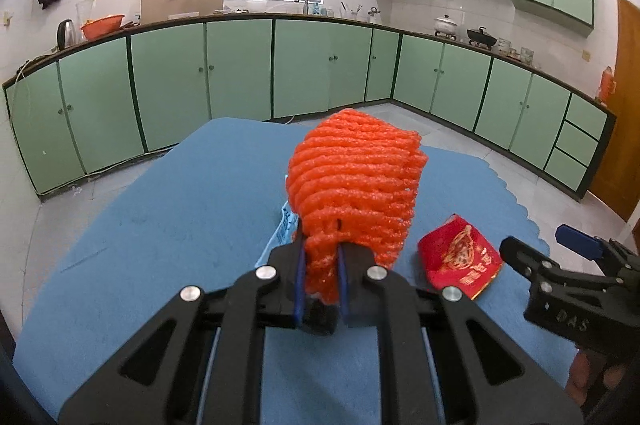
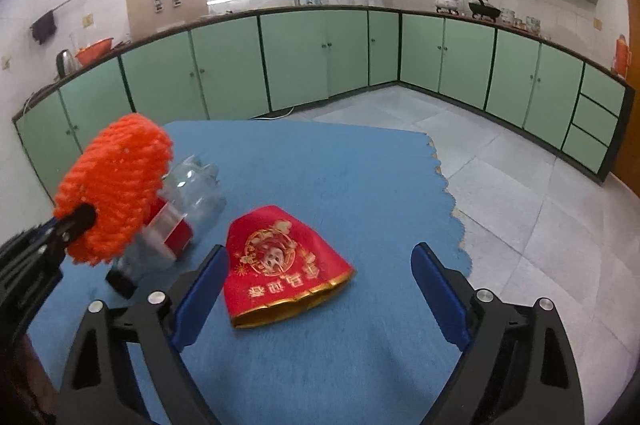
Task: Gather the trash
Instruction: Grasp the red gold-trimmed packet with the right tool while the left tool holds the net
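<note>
My left gripper [image 1: 322, 273] is shut on an orange foam fruit net [image 1: 354, 181] and holds it above the blue mat [image 1: 180, 217]. The net also shows in the right wrist view [image 2: 114, 185], at the left, with the left gripper [image 2: 78, 221] clamped on its lower edge. A crushed clear plastic bottle [image 2: 188, 201] with a red label lies on the mat behind the net. A red and gold paper pouch [image 2: 280, 265] lies flat on the mat, just ahead of my right gripper [image 2: 320, 265], which is open and empty. The pouch [image 1: 460, 259] and right gripper [image 1: 540, 245] also appear in the left wrist view.
The blue mat [image 2: 340, 177] covers a table with a scalloped right edge; grey tiled floor [image 2: 520, 185] lies beyond. Green kitchen cabinets [image 1: 240, 65] line the walls, with a countertop holding a kettle, orange bowl, pots and a sink faucet.
</note>
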`<state>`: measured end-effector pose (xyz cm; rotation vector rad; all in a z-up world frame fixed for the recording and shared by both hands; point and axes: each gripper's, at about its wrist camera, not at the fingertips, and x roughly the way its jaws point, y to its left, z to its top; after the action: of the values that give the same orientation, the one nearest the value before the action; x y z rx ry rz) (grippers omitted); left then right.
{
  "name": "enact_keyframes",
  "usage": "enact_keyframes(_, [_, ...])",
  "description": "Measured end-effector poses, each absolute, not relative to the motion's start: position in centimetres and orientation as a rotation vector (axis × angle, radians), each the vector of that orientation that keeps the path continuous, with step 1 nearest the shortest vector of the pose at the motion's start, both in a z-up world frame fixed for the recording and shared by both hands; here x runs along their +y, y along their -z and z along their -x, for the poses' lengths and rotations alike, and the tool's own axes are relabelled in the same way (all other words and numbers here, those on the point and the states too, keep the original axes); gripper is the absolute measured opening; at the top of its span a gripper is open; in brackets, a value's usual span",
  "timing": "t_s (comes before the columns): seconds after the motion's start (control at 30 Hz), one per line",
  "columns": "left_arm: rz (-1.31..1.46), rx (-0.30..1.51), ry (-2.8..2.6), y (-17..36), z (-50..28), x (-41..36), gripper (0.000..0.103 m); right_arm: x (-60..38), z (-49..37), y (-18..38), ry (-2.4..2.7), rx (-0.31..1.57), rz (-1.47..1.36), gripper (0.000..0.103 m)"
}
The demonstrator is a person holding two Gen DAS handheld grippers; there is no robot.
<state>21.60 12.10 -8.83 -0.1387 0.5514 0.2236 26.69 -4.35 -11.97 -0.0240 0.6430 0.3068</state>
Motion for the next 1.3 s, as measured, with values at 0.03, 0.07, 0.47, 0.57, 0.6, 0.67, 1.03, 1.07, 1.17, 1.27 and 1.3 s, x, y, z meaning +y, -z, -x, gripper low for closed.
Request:
enact_keyframes(0.03, [0.143, 0.555, -0.222, 9.0, -21.8, 12.2, 0.011, -4.4, -26.9, 12.1, -0.301, 0.643, 0.023, 0.090])
enact_keyframes(0.07, [0.145, 0.557, -0.221, 9.0, -22.0, 12.4, 0.011, -4.2, -27.2, 12.2, -0.296, 0.643, 0.023, 0.090])
enact_keyframes(0.47, [0.153, 0.565, -0.220, 10.1, -22.7, 12.9, 0.011, -3.4, -29.9, 15.7, -0.288, 0.790, 0.004, 0.067])
enact_keyframes(0.57, [0.154, 0.563, -0.220, 10.2, -22.7, 12.8, 0.011, -3.6, -30.0, 15.9, -0.306, 0.808, -0.023, 0.047])
enact_keyframes(0.6, [0.154, 0.563, -0.221, 10.2, -22.7, 12.8, 0.011, -3.7, -29.8, 15.7, -0.301, 0.796, -0.019, 0.033])
enact_keyframes(0.67, [0.157, 0.563, -0.222, 10.2, -22.7, 12.8, 0.011, -3.8, -29.7, 15.4, -0.311, 0.787, -0.018, 0.011])
enact_keyframes(1.03, [0.161, 0.561, -0.217, 10.2, -22.7, 12.7, 0.011, -3.9, -28.2, 13.3, -0.376, 0.742, -0.002, 0.005])
enact_keyframes(1.07, [0.161, 0.560, -0.217, 10.2, -22.7, 12.7, 0.011, -4.2, -28.6, 13.5, -0.361, 0.757, -0.012, 0.008])
enact_keyframes(1.17, [0.160, 0.561, -0.216, 10.3, -22.7, 12.8, 0.011, -4.6, -28.9, 13.9, -0.353, 0.775, -0.015, 0.013])
enact_keyframes(1.27, [0.165, 0.560, -0.214, 10.3, -22.7, 12.9, 0.012, -4.6, -28.4, 14.3, -0.360, 0.781, 0.019, 0.027])
enact_keyframes(1.3, [0.165, 0.561, -0.214, 10.3, -22.7, 12.9, 0.012, -4.6, -28.2, 14.4, -0.357, 0.783, 0.019, 0.038])
